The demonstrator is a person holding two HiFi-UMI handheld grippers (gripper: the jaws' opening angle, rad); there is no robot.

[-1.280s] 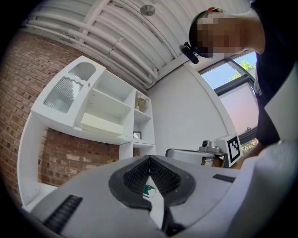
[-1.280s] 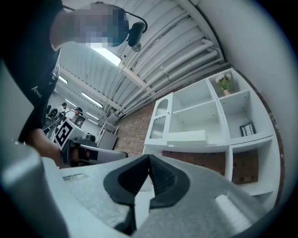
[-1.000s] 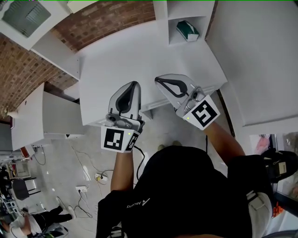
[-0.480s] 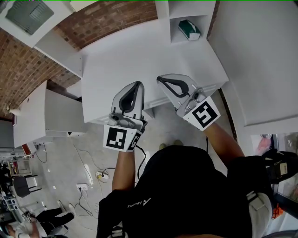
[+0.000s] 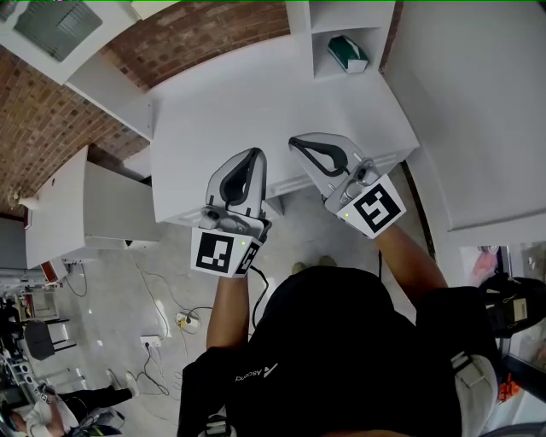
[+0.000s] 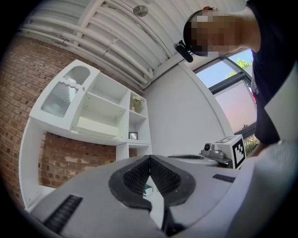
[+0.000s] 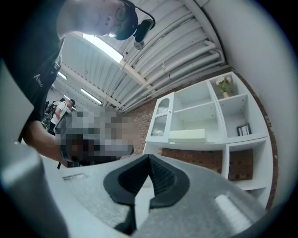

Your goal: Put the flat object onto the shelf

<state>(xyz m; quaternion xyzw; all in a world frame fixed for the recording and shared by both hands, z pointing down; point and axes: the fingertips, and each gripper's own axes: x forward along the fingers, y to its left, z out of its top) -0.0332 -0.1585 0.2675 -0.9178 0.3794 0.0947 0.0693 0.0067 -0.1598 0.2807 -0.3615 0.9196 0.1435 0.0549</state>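
A flat green-and-white object lies in a low compartment of the white shelf unit at the table's far end. A sliver of it shows through the gap under the left jaws. My left gripper is shut and empty, held over the white table's near edge. My right gripper is also shut and empty, just to its right. Both are well short of the shelf. In the left gripper view the right gripper's marker cube shows at the right.
The wall shelving has several open compartments. One holds a flat cream box, another a small frame and the top one a plant. Brick wall and white cabinets stand to the left. Cables lie on the floor.
Both grippers stay shut and almost still. They show only a slight shift to the right in the head view.
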